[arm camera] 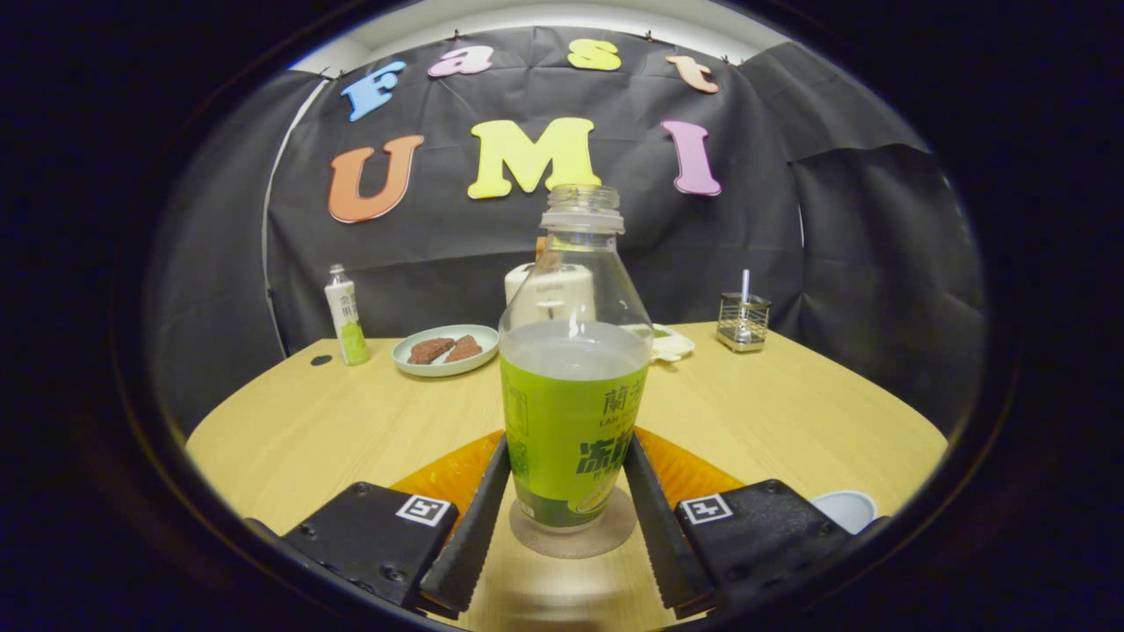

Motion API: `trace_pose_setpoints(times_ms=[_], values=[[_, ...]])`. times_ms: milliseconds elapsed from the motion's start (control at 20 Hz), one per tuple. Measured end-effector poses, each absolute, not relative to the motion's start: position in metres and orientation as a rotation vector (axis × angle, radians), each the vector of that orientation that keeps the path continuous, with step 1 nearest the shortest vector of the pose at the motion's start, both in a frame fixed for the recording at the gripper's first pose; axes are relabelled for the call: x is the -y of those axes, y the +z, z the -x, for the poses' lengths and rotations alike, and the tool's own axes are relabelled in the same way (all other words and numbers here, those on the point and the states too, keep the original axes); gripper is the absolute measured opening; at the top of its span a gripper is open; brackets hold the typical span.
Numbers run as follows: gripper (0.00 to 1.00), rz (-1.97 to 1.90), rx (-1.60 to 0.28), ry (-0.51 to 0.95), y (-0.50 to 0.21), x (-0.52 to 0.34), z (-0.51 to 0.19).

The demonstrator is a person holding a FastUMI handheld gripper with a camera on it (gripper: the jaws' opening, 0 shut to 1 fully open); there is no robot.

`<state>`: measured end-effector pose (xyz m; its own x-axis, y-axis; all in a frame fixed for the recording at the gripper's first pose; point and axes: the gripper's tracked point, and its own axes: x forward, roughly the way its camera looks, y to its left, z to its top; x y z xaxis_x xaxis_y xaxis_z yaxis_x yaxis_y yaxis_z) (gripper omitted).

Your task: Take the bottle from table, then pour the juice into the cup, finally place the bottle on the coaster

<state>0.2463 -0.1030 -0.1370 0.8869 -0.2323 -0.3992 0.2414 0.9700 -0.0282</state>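
Note:
The juice bottle (572, 412) stands upright between my fingers, uncapped, with a green label and pale juice up to its shoulder. Its base rests on a round brown coaster (575, 537), which lies by an orange mat (448, 474). My gripper (566, 456) is shut on the bottle, and both fingertips (494, 478) press against the label's sides. A white cup (845, 507) sits just right of the right finger, low and partly hidden by the gripper body.
On the wooden table (299, 430) beyond the bottle are a pale plate with brown pieces (445, 349), a small green-and-white bottle (346, 316) at far left, a white container (549, 285) behind the bottle, and a wire holder (743, 321) at far right.

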Motion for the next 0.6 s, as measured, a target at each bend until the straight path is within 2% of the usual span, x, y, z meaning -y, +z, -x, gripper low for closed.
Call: trace_pose_setpoints(times_ms=[500, 600], values=[[0.84, 0.036, -0.444, -0.262, -0.1411, 0.1064, -0.248], [0.94, 0.052, -0.454, -0.261, -0.1403, 0.1062, -0.2465]])
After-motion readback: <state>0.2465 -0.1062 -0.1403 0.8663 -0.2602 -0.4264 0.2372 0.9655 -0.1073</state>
